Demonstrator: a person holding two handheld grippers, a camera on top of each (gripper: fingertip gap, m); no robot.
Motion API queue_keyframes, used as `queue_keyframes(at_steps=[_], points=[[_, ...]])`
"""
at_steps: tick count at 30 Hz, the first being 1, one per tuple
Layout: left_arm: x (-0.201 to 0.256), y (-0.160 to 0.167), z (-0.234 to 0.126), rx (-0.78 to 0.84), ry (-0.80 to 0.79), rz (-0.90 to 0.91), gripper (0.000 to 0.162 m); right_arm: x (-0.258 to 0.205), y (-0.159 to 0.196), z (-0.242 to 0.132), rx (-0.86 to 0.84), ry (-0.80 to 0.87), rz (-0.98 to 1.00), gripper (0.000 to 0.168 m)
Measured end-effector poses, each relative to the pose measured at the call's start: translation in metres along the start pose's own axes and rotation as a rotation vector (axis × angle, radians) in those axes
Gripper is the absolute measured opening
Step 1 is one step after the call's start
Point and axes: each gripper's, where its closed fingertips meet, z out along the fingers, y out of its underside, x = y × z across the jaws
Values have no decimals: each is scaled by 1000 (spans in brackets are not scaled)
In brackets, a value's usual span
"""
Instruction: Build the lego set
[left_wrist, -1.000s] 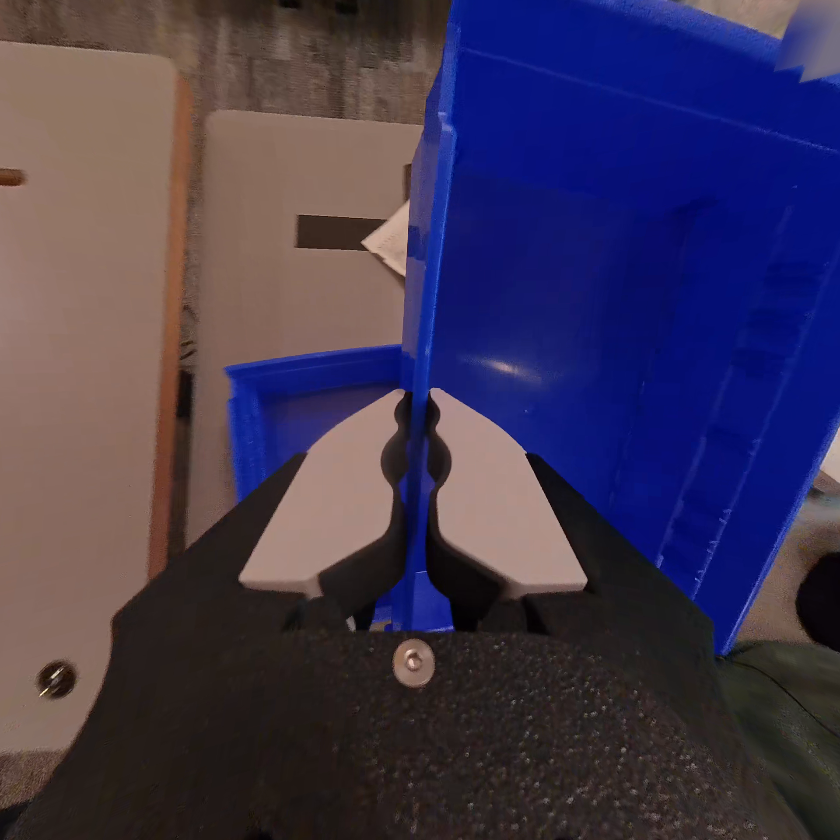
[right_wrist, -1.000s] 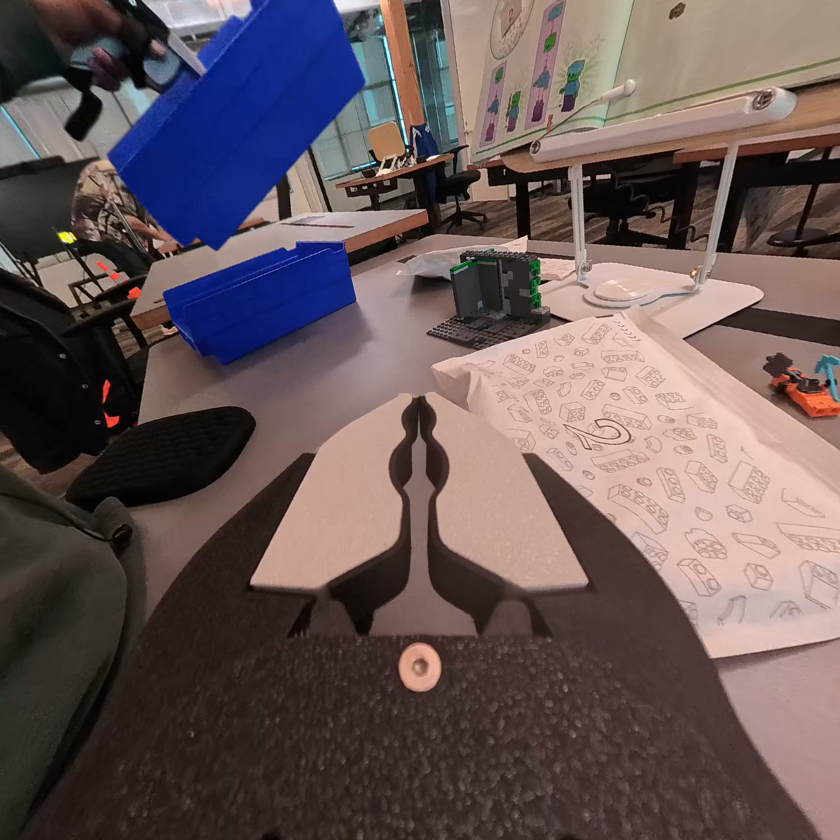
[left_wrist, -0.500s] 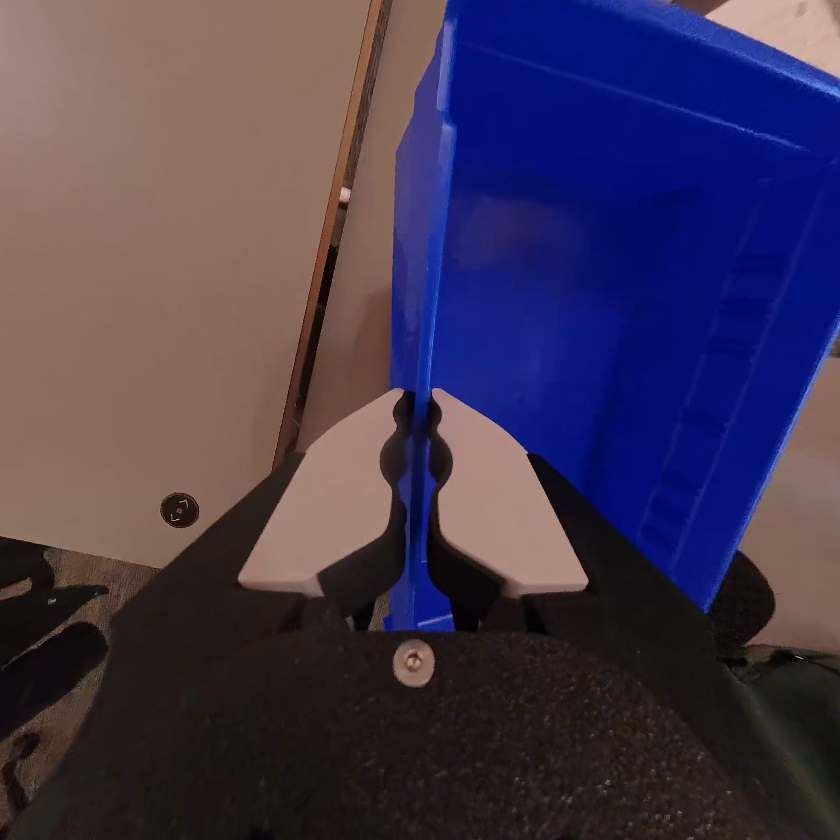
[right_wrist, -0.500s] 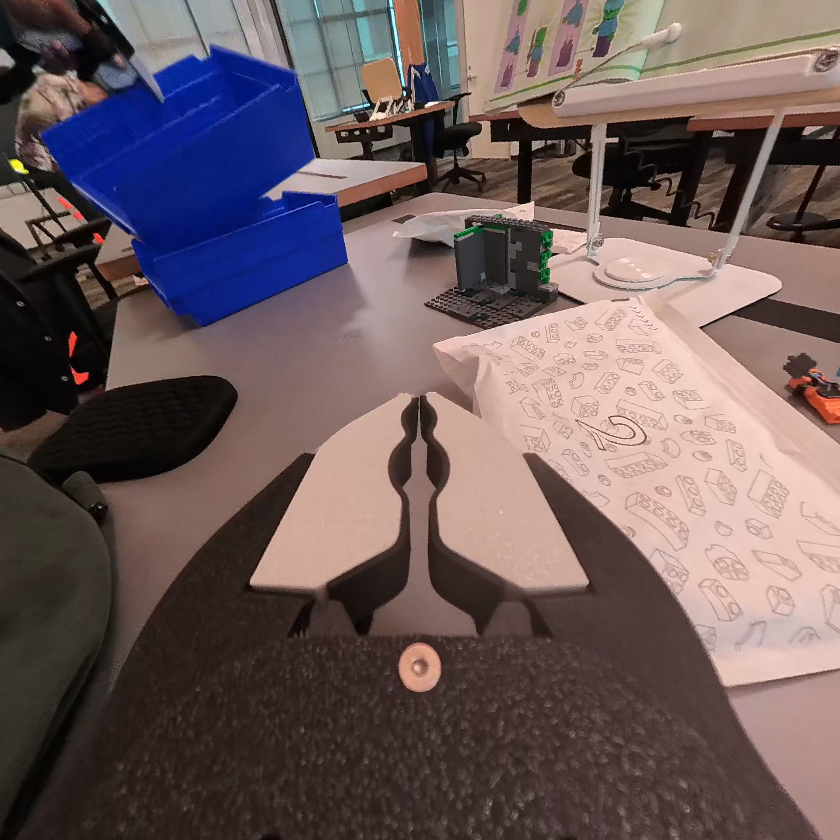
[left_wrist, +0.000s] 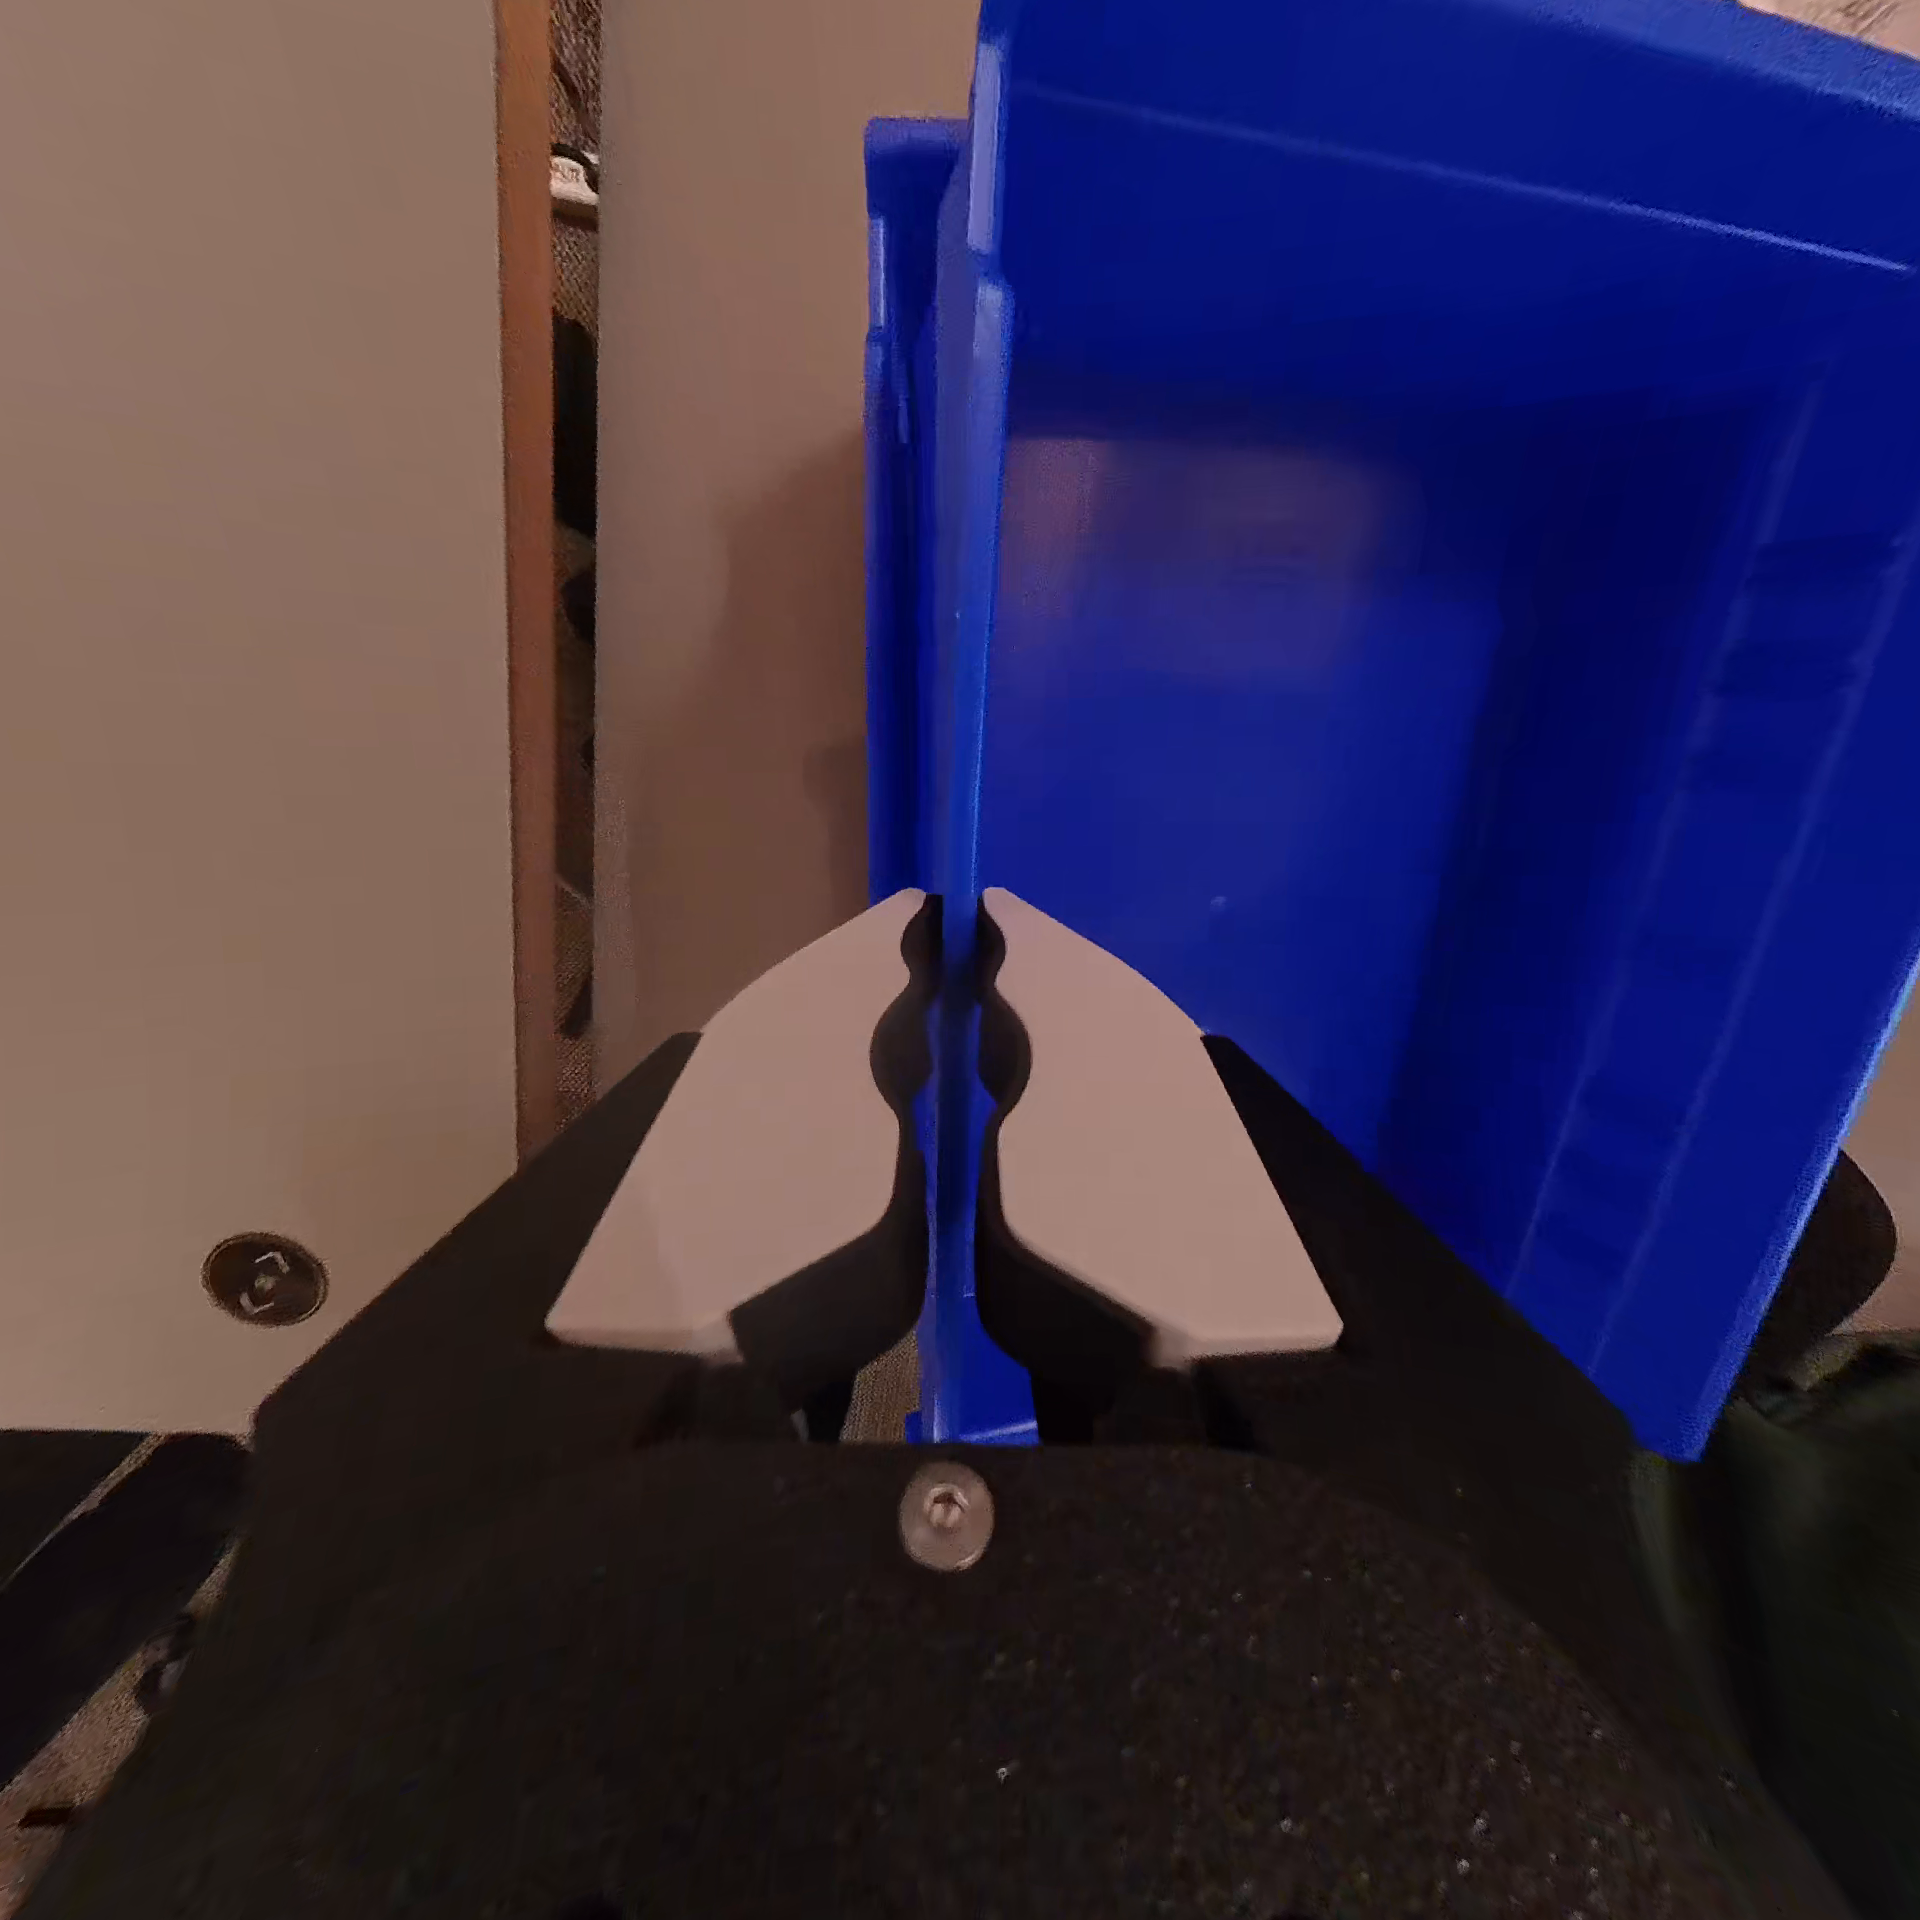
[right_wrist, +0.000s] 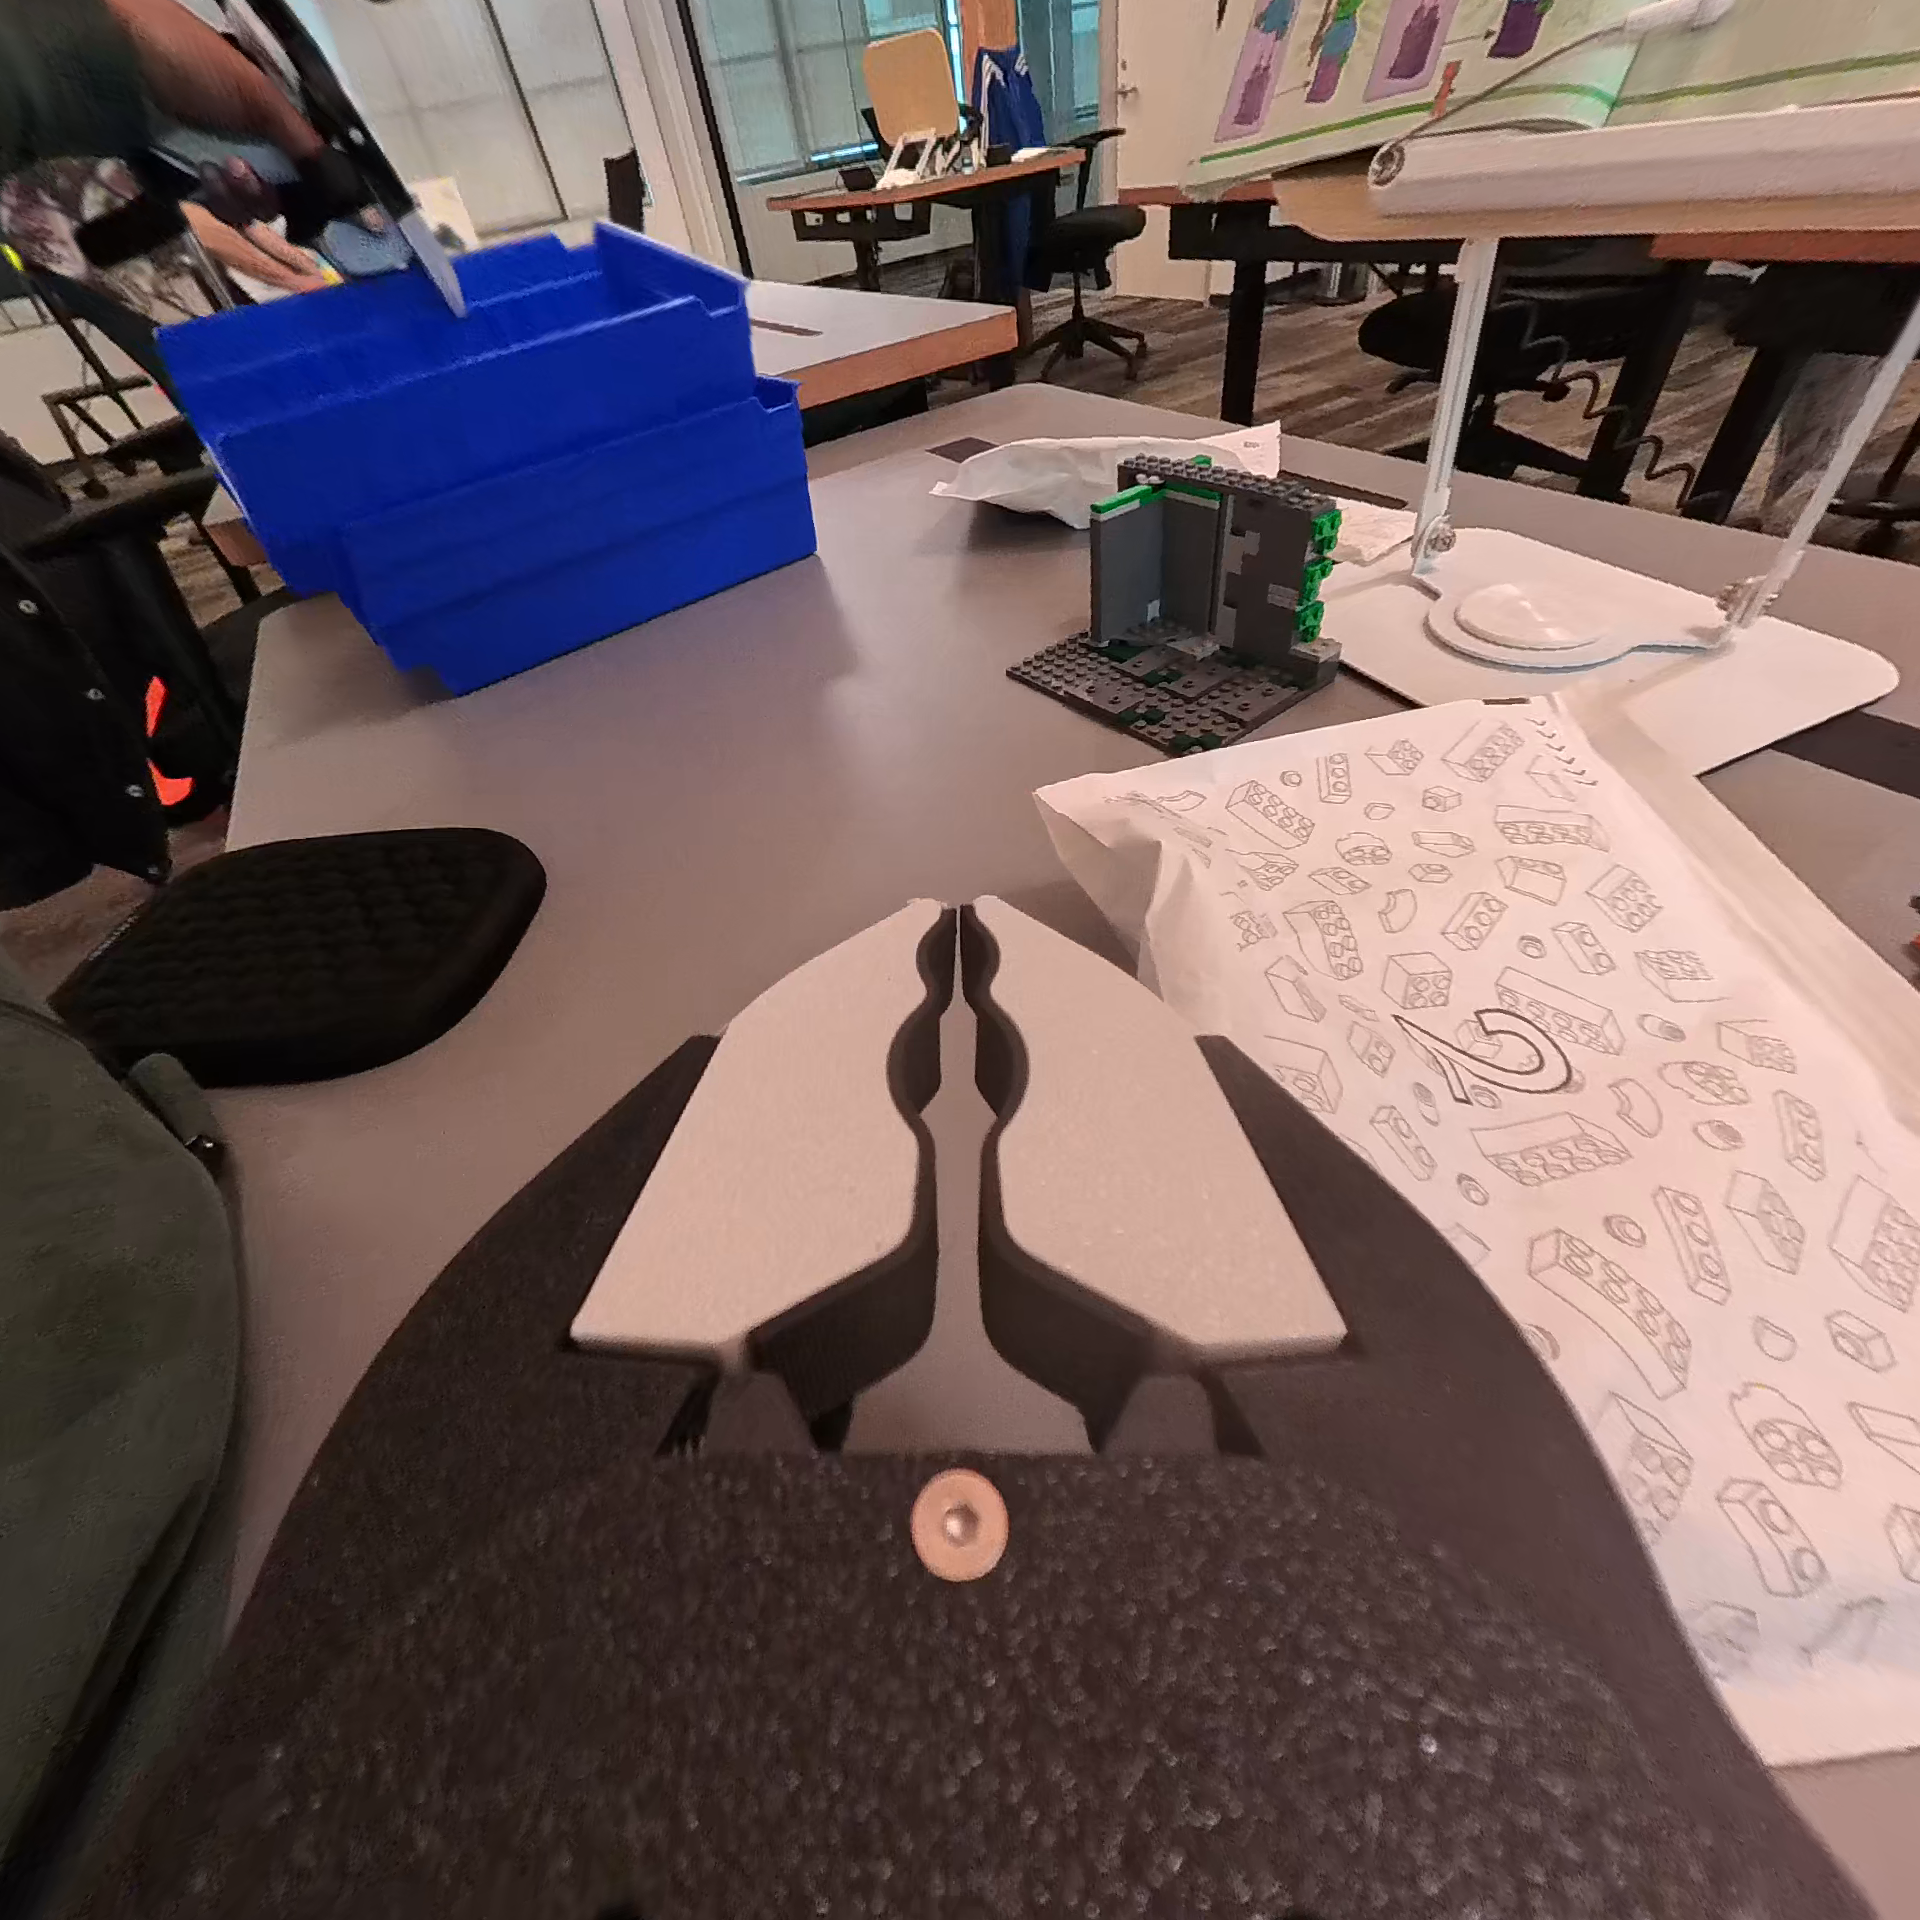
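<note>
Left gripper (left_wrist: 956, 904): its grey fingers (left_wrist: 769, 1122) are pinched tight on the thin side wall of the upper blue bin (left_wrist: 1351, 675), which fills the right of the left wrist view, open and with nothing seen inside
What changed: a second ago this bin hung high and tilted in the air; half a second ago it was coming down over its twin; now it sits level in the lower blue bin (right_wrist: 582, 540) at the table's far left corner, the two apparently nested
Seen from the right: in the right wrist view the left gripper (right_wrist: 442, 286) reaches down onto the top bin's rim from the upper left
Right gripper (right_wrist: 956, 914): tips nearly together with only a sliver between them, holding nothing, hovering low over the grey table (right_wrist: 675, 769); it has barely shifted across the second
Lego build (right_wrist: 1205, 603): a half-finished grey wall with green trim on a dark baseplate, mid-table, well apart from both grippers and just beside the white lamp base (right_wrist: 1662, 655)
Parts bag (right_wrist: 1507, 1091): white paper bag printed with brick outlines, lying flat to the right of the right gripper, apparently unopened
Meaning for the task: my guess is this is tidying, bins stacked out of the way; letting go of the wall and turning to the bag seems the likely next step
</note>
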Motion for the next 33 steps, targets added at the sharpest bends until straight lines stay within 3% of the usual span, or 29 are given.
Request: queue_keyframes(at_steps=[10, 14, 17, 19, 24, 28, 29, 33], points=[[-10, -9, 50, 89, 53, -138, 5, -1, 3, 4, -11, -5, 2, 0], [-10, -11, 51, 169, 7, -86, 5, -1, 2, 4, -9, -9, 2, 0], [-6, -13, 40, 215, -40, -9, 21, -2, 4, 5, -12, -17, 5, 0], [-4, -14, 23, 261, -79, 60, 23, -3, 5, 6, -16, -20, -2, 0], [-1, 19, -3, 206, -124, 194, 28, -5, 5, 5, -10, -28, -6, 0], [-12, 54, 9, 107, -217, 313, 21, -8, 7, 8, -13, -48, -2, 0], [-15, 53, 9, 135, -253, 326, 12, -9, 8, 9, -18, -56, -4, 0], [-12, 53, 8, 199, -193, 258, 9, -15, 8, 9, -25, -70, -34, 0]])
